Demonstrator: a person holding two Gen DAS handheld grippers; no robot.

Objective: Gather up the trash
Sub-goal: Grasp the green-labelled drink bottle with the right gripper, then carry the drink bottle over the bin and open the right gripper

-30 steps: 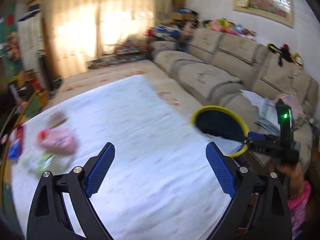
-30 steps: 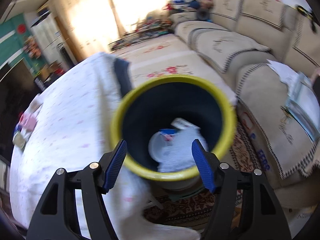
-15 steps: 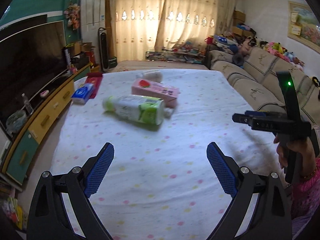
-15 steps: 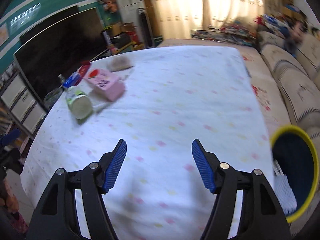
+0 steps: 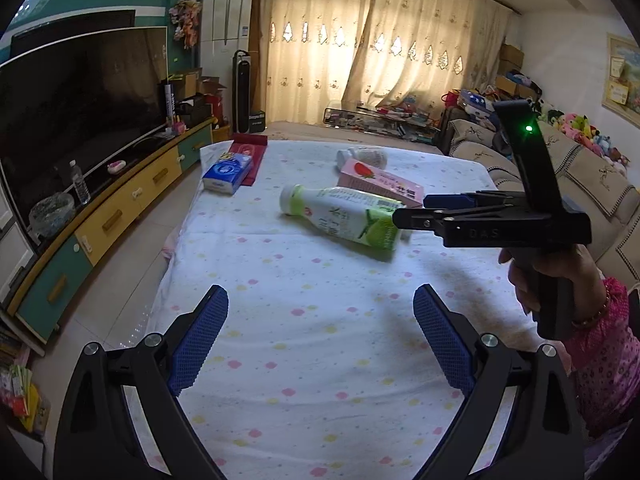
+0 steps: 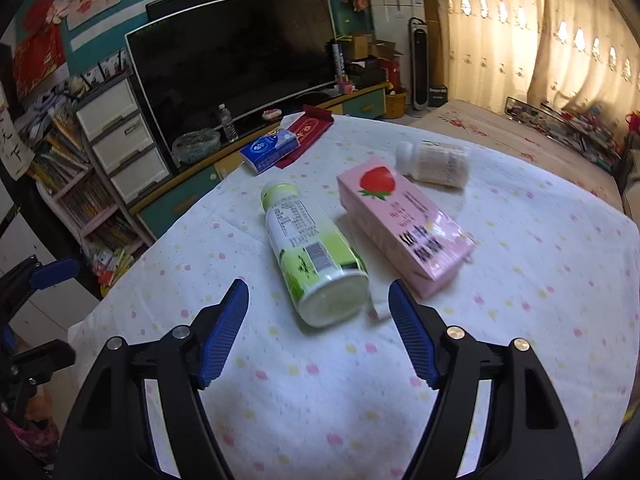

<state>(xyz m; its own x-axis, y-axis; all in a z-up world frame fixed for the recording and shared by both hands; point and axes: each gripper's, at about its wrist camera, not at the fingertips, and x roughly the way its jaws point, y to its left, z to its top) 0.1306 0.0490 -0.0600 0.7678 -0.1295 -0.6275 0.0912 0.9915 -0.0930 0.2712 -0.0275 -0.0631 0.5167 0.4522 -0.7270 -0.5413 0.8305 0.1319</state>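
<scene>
Spanning most of both views, the counter (image 5: pixel 320 344) carries a white cloth with coloured dots; bare cloth fills the stretch just ahead of the left gripper (image 5: pixel 320 340), and the counter's left edge drops to the floor beside a TV cabinet (image 5: pixel 120 216).

Right gripper (image 6: pixel 318 332): held low over the counter, pointing along it, jaws wide apart and empty. Directly ahead of it, between the lines of its two fingers, the green bottle (image 6: pixel 312 256) lies on its side, base toward the gripper, cap away. No contact visible. Just right of the bottle and beside it lies the pink carton (image 6: pixel 404 224), strawberry end away. Beyond the carton, a small white bottle (image 6: pixel 436 162) on its side, blurred. Farther ahead to the left, a blue tissue pack (image 6: pixel 270 148) near the far counter edge.

Left gripper: jaws wide apart, empty, over bare cloth, well short of the trash. In its view the right gripper (image 5: pixel 412 214) enters from the right, held in a hand (image 5: pixel 552 280) with a pink sleeve, its tip over the bottle's base end.
</scene>
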